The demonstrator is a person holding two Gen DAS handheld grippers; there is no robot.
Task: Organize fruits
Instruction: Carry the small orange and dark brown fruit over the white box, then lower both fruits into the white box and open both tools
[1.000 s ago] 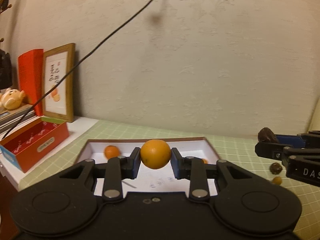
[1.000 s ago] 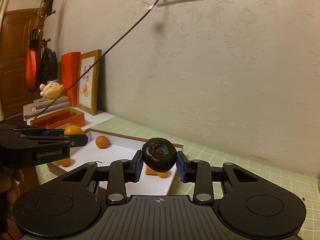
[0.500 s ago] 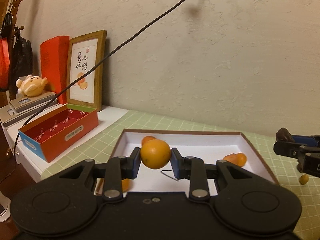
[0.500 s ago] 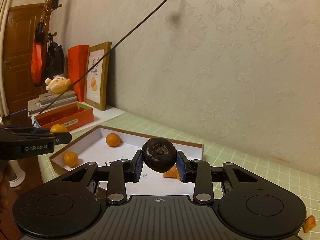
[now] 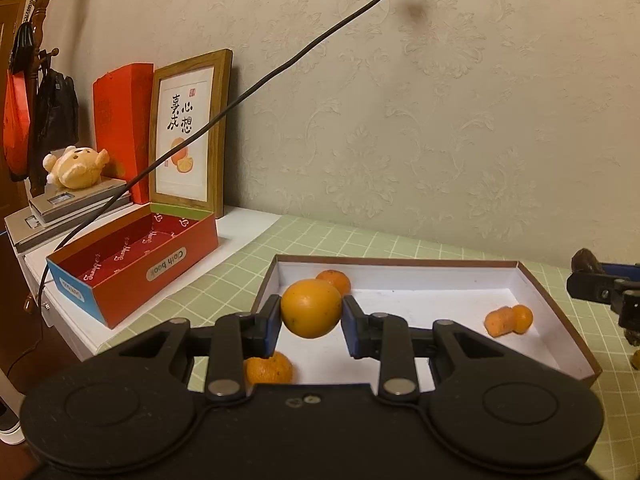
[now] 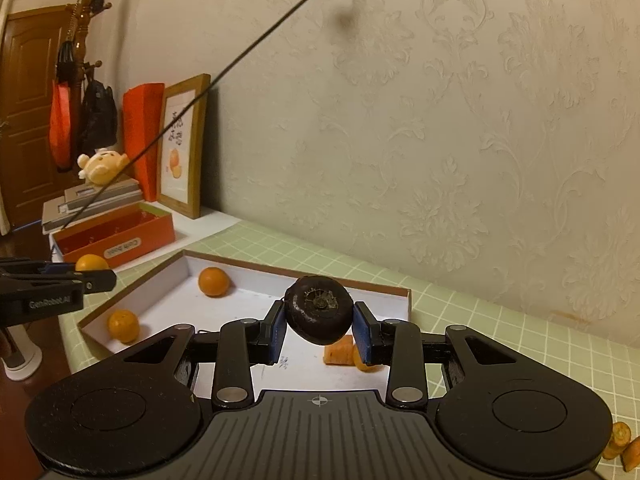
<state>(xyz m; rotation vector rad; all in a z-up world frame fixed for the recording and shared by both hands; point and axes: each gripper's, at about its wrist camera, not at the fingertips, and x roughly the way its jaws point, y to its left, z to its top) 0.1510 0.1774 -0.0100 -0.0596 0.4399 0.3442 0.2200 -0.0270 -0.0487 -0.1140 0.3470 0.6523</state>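
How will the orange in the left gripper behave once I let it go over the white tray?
The orange is round and smooth, so it will probably roll. The white tray has raised walls that should stop it. It may bump the small mandarin.

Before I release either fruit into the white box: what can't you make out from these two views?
- Left wrist: the mandarin under the left gripper is half hidden by its finger.
- Right wrist: the orange pieces in the white box sit partly behind the dark fruit and right gripper.
- Right wrist: orange pieces cut off by the lens edge.

"Cash book" on red box (image 5: 166,265) (inverted)
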